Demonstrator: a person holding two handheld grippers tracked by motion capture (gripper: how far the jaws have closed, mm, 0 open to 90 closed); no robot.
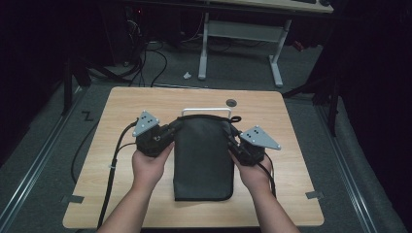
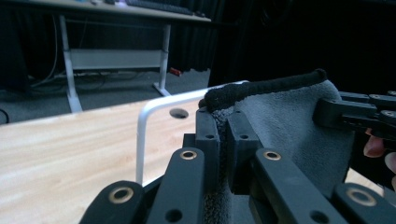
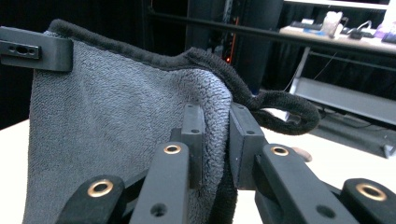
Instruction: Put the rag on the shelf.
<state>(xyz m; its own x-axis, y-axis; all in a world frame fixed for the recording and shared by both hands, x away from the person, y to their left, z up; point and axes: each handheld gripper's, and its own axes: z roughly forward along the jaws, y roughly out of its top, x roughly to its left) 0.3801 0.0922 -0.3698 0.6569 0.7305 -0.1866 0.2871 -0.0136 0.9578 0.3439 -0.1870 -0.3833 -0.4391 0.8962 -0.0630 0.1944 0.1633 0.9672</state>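
A dark grey towel (image 1: pixel 203 158) with a black hem lies lengthwise on the middle of the wooden table (image 1: pixel 121 160), its far end raised. My left gripper (image 1: pixel 176 125) is shut on the towel's far left corner (image 2: pixel 219 116). The right gripper (image 1: pixel 228 130) is shut on its far right corner (image 3: pixel 212 121), where a black hanging loop (image 3: pixel 285 109) sticks out. In the left gripper view the right gripper's jaw clamps the towel (image 2: pixel 289 121) at the far edge. In the right gripper view the left gripper's jaw pinches the towel (image 3: pixel 107 121) at top left.
A white metal handle-like bar (image 1: pixel 206 111) stands on the table just behind the towel, beside a round cable hole (image 1: pixel 231 102). A white-legged desk (image 1: pixel 240 34) stands on the floor beyond the table. Cables (image 1: pixel 112 165) trail from both grippers toward the near edge.
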